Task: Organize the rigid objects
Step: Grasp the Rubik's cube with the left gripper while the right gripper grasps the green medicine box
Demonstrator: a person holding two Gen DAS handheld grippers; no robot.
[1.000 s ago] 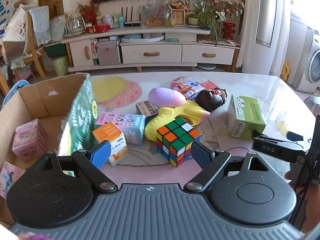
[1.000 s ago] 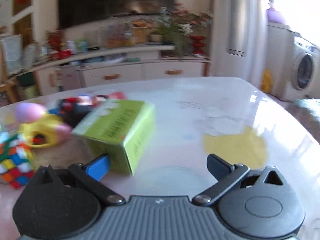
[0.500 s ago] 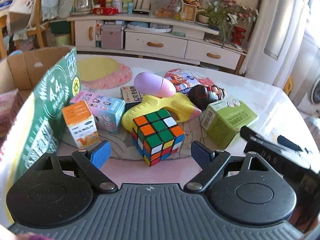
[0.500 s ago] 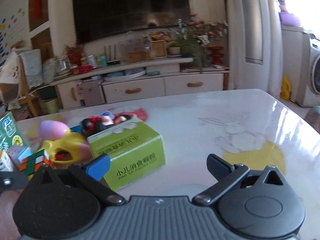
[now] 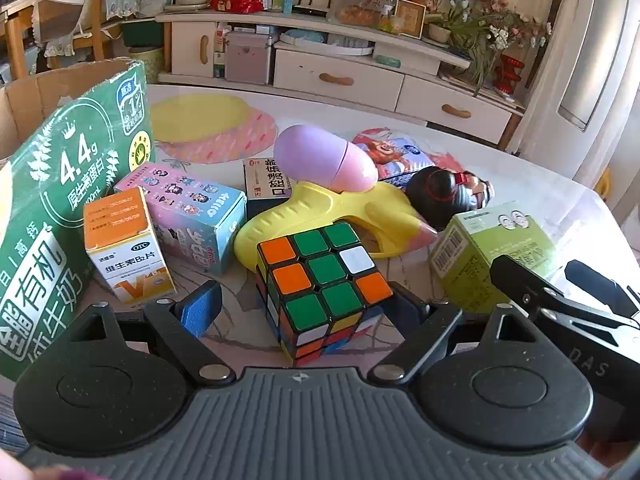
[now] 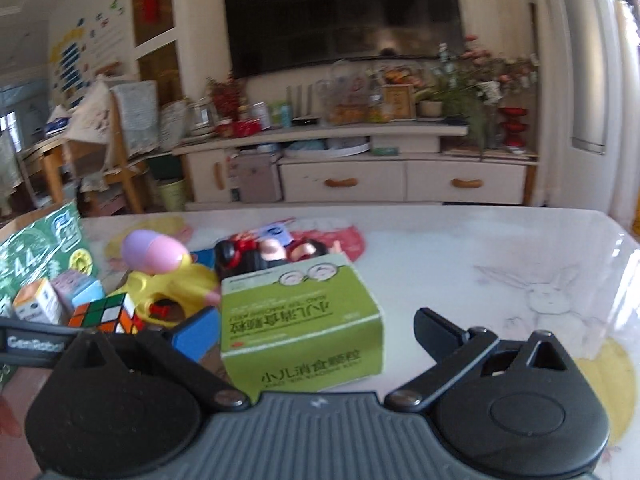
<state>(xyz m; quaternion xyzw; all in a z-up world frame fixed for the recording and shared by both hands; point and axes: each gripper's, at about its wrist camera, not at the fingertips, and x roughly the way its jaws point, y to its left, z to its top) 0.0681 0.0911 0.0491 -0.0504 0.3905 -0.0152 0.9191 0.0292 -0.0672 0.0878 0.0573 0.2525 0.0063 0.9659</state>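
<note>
- Your left claw is held low over the bench, its fingers spread wide on either side of the Rubik's cube; neither pad clearly touches it.
- The cube sits on the bench corner-on toward your left camera, its green-and-orange face turned up.
- Your right claw is level and low as well, fingers apart around the near end of the green box; whether the blue pad touches the box cannot be told.
- The green box lies flat, just right of the cube, its long axis running away from your right camera, printed top upward.
- Left of the cube stands a small orange-and-white box, upright, and behind that a pink-and-blue box lying on its side.
- Directly behind the cube is a yellow toy with a purple-pink egg shape resting on top, the toy's long axis running left to right.
- Beyond the green box lies a dark-haired doll.
- Far left of the cube stands the open cardboard carton with green milk printing; its inside is hidden from both views.
</note>
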